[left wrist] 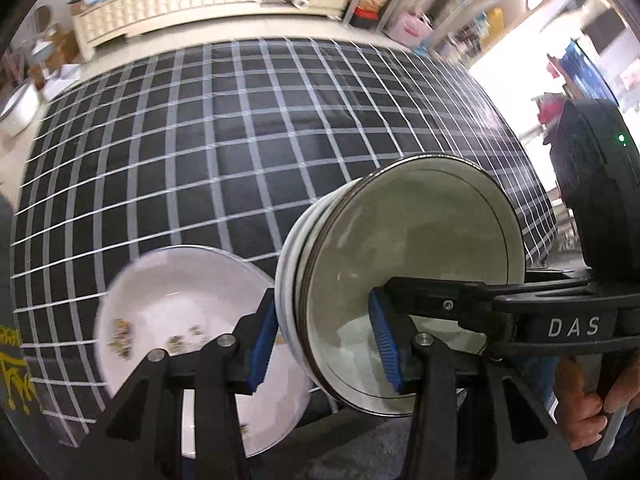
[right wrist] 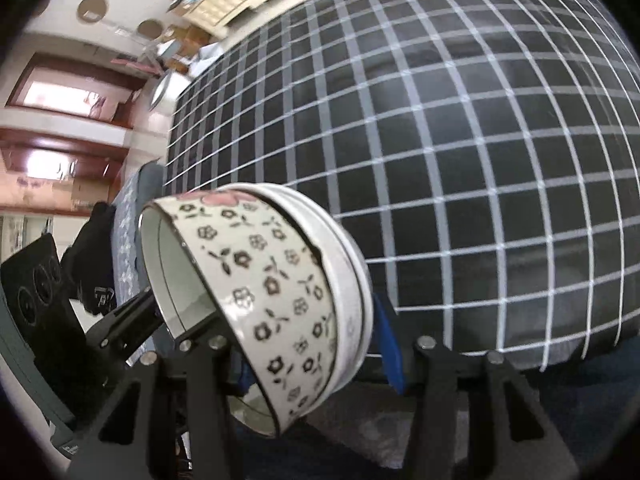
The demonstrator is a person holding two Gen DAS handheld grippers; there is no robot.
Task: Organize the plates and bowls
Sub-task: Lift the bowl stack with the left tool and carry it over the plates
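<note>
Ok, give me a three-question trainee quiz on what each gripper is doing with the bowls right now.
1. True or false: the left gripper is clamped on a stack of nested bowls.
2. What pattern marks the outer bowl in the right gripper?
A) stripes B) small dark flowers C) plain blue
3. Fill in: the white plate lies on the ___ tablecloth.

Key: 1 true; 2 B; 3 checked.

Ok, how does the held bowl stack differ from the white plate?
The bowl stack is tipped on its side, clamped in the left claw; the plate lies flat on the checked cloth, ungripped. The stack's top bowl is plain inside, dark-rimmed; the plate carries small motifs. Both are white inside.
</note>
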